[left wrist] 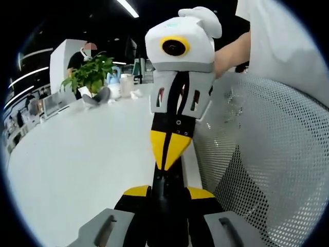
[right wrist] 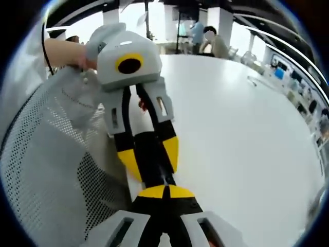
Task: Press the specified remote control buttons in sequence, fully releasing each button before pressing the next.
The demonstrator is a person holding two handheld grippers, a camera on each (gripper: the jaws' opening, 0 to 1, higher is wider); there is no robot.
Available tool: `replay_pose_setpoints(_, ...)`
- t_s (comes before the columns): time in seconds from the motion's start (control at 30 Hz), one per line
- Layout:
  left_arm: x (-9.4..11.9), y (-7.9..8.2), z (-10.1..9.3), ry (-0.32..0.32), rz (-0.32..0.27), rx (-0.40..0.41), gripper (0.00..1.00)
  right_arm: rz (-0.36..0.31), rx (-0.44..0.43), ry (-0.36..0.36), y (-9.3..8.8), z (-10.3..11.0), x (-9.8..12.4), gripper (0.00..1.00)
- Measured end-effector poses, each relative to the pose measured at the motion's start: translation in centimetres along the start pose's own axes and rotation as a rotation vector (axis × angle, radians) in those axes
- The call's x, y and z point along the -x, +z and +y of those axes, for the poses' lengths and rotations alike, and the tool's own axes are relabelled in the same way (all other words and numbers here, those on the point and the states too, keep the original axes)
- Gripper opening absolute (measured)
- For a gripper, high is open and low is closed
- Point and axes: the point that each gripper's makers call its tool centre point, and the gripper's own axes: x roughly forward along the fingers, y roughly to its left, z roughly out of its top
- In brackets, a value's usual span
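Observation:
A slim black remote (left wrist: 167, 203) lies end-on between my left gripper's (left wrist: 168, 193) yellow-tipped jaws, which are shut on its sides. My right gripper (left wrist: 168, 152) comes down from above, its yellow tips together and resting at the remote's far end. In the right gripper view my right gripper (right wrist: 164, 191) is shut, its tip against the near end of the remote (right wrist: 157, 172). Beyond it, my left gripper (right wrist: 150, 154) clamps the remote from both sides. The buttons are hidden. Both grippers hang just over the edge of a white table (right wrist: 231, 134).
A white mesh chair back (left wrist: 267, 154) stands close beside the grippers, also seen as the chair back (right wrist: 46, 164). A potted plant (left wrist: 92, 74) and small items sit at the table's far end. People (right wrist: 213, 43) sit in the background. A hand (right wrist: 64, 51) holds the left gripper.

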Motion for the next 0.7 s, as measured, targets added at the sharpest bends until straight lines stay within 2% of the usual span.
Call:
replay_pose_setpoints(0.1,-0.01,-0.03,0.02,0.0,0.007,0.0,0.26,0.009,0.042,0.003,-0.01,0.11,-0.01,0.0)
replay_pose_setpoints(0.3,0.4,-0.15,-0.02,0.011,0.021,0.007,0.26,0.011,0.058,0.001,-0.04,0.13,0.0,0.0)
replay_pose_setpoints(0.43,0.93,-0.47,0.0,0.015,0.054,0.015,0.26,0.017,0.086,-0.013,-0.04,0.27,-0.04,0.0)
replay_pose_setpoints(0.7,0.85,-0.49,-0.01,0.021,0.078,0.018,0.26,0.011,0.148,-0.044,-0.05,0.36,0.11,0.0)
